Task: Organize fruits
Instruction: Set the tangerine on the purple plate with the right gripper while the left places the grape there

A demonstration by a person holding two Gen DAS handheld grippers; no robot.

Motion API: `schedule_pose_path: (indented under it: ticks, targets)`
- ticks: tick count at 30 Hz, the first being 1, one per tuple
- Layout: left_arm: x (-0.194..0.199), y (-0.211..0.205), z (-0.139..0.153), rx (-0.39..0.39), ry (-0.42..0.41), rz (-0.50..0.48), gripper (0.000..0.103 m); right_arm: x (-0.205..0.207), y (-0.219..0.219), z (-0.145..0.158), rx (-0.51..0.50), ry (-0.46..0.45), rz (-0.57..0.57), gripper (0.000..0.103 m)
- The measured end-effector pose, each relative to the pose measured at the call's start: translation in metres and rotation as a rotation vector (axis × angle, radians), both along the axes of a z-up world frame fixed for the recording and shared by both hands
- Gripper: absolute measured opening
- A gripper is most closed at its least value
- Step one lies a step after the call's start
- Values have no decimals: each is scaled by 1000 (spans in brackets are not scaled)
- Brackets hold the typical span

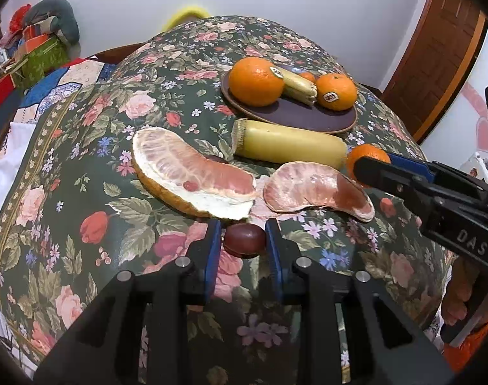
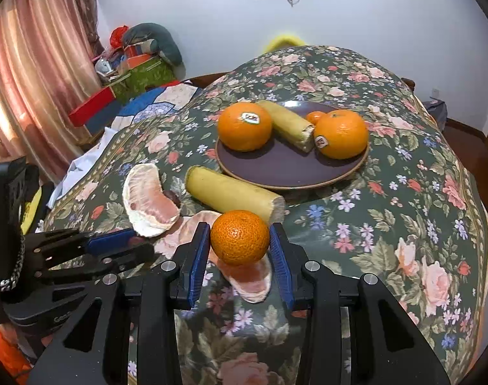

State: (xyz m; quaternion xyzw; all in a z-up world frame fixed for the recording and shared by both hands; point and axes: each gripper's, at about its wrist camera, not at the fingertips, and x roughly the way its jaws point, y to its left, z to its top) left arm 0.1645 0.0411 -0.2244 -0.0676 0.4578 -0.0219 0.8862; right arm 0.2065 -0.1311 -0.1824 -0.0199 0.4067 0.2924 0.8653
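Between the jaws of the left gripper (image 1: pixel 242 240) a small dark red fruit (image 1: pixel 245 240) is framed; the blue pads stand narrowly apart and appear to press its two sides, so it is judged to be held, though firm contact cannot be confirmed. Just beyond those jaws two pomelo segments (image 1: pixel 192 173) are laid flat, and farther ahead a pale yellow cylinder (image 1: pixel 288 146) is seen just before the brown plate (image 1: pixel 295 117), on which two oranges (image 1: pixel 256 81) are already set. To the right, a small tangerine (image 2: pixel 240 237) is gripped between the jaws of the right gripper (image 2: pixel 240 247), the pads touching both sides, and is carried above a pomelo segment (image 2: pixel 250 280). For the step to be done well, each fruit should be squeezed only lightly — both are soft-skinned — and lifted clear of the segments before being brought forward to the bare near part of the plate (image 2: pixel 285 170), where rolling is likeliest. The surface is a dark floral tablecloth (image 2: pixel 404 240); beyond it a white wall, a pink curtain (image 2: pixel 35 80) at far left and piled boxes are seen.
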Motion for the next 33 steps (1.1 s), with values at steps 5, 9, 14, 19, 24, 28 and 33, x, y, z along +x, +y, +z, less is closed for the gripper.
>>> schedule_pose_path:
  ticks: [5, 9, 14, 19, 24, 28, 33]
  targets:
    - [3, -4, 19, -11, -39, -1, 28, 3, -11, 6, 12, -14, -20, 35]
    - [12, -7, 34, -23, -79, -4, 28, 8, -21, 13, 16, -34, -35, 35]
    - [33, -14, 46, -42, -115, -17, 28, 19, -32, 19, 16, -53, -60, 35]
    - [57, -22, 52, -47, -139, -36, 28, 34, -39, 22, 9, -70, -78, 35]
    - [79, -24, 50, -50, -145, -33, 28, 54, -42, 20, 2, -72, -89, 35]
    - [98, -21, 45, -47, -141, -20, 28, 69, -39, 16, -6, -61, -83, 35]
    - [116, -21, 36, -31, -116, -23, 28, 82, -31, 5, -22, -34, -56, 35]
